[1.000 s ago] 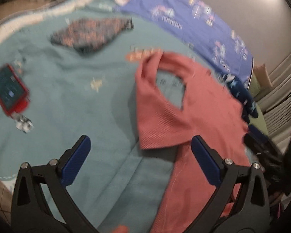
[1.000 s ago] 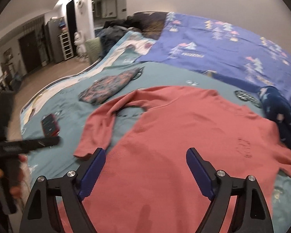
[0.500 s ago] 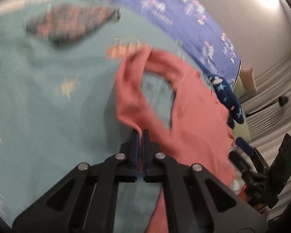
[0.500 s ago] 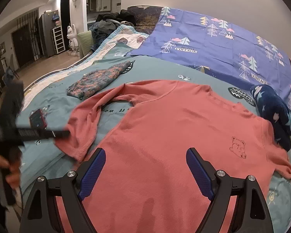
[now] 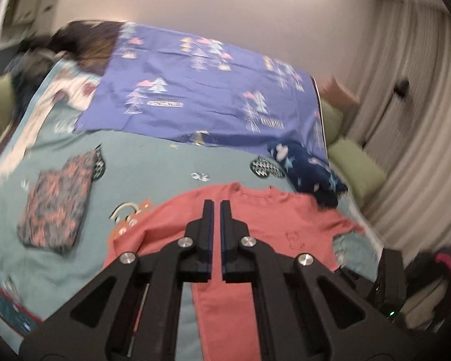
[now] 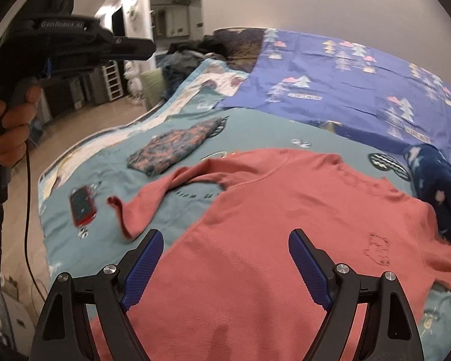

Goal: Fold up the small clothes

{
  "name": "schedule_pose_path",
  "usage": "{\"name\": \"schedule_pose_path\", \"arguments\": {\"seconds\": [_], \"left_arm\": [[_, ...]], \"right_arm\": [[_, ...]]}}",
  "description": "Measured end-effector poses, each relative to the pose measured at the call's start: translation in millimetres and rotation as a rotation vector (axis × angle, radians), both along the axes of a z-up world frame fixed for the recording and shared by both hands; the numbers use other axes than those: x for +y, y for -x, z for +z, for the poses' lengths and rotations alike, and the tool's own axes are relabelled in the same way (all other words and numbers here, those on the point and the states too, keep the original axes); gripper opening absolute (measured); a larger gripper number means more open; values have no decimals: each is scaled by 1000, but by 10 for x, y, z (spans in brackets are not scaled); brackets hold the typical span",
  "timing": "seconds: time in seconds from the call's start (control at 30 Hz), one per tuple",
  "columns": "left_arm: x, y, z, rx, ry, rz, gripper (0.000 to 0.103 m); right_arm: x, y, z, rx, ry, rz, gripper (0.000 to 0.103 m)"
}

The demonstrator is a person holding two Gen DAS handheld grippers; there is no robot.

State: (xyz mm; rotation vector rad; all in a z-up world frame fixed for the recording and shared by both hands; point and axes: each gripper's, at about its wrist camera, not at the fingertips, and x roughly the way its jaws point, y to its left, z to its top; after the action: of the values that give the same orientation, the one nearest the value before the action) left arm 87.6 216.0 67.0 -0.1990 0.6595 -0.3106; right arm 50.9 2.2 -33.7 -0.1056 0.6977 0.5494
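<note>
A salmon-pink long-sleeved shirt (image 6: pixel 285 210) lies spread on the teal bedspread (image 6: pixel 111 162), with a small bear outline on its chest. Its left sleeve (image 6: pixel 153 198) lies bent outward, and the cuff is curled and blurred. My left gripper (image 5: pixel 216 207) is shut with nothing between its fingers. It is held high above the bed, over the shirt (image 5: pixel 270 219). In the right wrist view a hand holds this left gripper (image 6: pixel 148 48) up at the top left, and no cloth hangs from it. My right gripper (image 6: pixel 222 258) stands open just above the shirt's lower body.
A folded patterned garment (image 6: pixel 177 147) lies beyond the sleeve. A phone in a red case (image 6: pixel 82 206) sits near the bed's left edge. A dark blue star-print garment (image 6: pixel 436 180) lies at the shirt's right shoulder. A purple sheet (image 6: pixel 345 90) covers the head of the bed.
The left gripper went from open to shut at the sleeve's cuff, then rose well above the bed; the cuff now lies free. The right gripper stayed open and barely moved.
</note>
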Motion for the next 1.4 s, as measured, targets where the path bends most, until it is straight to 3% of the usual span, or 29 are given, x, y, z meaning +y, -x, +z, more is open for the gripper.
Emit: {"name": "schedule_pose_path", "arguments": {"seconds": [0.03,0.1,0.13,0.17,0.2,0.23,0.27,0.3,0.37,0.5,0.63,0.73,0.8,0.9,0.93,0.97,1.07,1.13,1.23,1.4], "left_arm": [[-86,-29,-15,15,-26,-19,3],[-162,-52,-129,58,-51,-38,25],[-163,-47,-222,83,-65,-25,50],[-157,-22,-292,94,-73,-6,58],[-143,5,-381,104,-84,15,56],[-129,22,-464,125,-83,19,43],[-107,37,-526,153,-54,17,19],[-74,41,-561,179,-20,14,11],[-33,77,-535,204,34,11,8],[-120,226,-131,114,-26,25,8],[-251,414,219,31,-49,-6,8],[-324,529,318,-6,-85,-18,9],[-333,558,289,0,-112,-14,16],[-218,519,68,43,-186,63,58],[-166,518,-13,52,-217,94,77],[-101,505,-131,66,-265,138,83],[142,480,-663,140,-444,253,83],[287,501,-998,198,-480,232,83],[492,663,-1507,269,-431,138,83],[578,846,-1938,285,-325,67,83]], "right_arm": [[-44,-15,-7,3,-4,-14,87],[-154,-56,-51,30,-14,-39,87],[-181,-67,-71,40,-15,-43,87],[-202,-80,-95,51,-15,-45,87],[-212,-96,-121,62,-14,-44,87],[-206,-116,-149,74,-12,-37,87],[-178,-131,-176,86,-11,-23,87],[-150,-130,-196,93,-11,-10,87],[-42,-101,-223,99,-11,39,87],[271,-34,-281,136,-48,177,87],[621,-249,-474,360,-233,317,85],[827,-530,-789,617,-349,306,71],[894,-595,-891,657,-353,279,66],[1046,-419,-804,457,-152,282,66],[1087,-347,-780,413,-103,299,66],[1103,-303,-779,406,-91,311,66],[1104,-244,-805,434,-105,325,66],[1111,-250,-842,451,-110,327,66],[1100,-295,-867,495,-148,333,66],[1081,-483,-822,565,-208,338,64]]}}
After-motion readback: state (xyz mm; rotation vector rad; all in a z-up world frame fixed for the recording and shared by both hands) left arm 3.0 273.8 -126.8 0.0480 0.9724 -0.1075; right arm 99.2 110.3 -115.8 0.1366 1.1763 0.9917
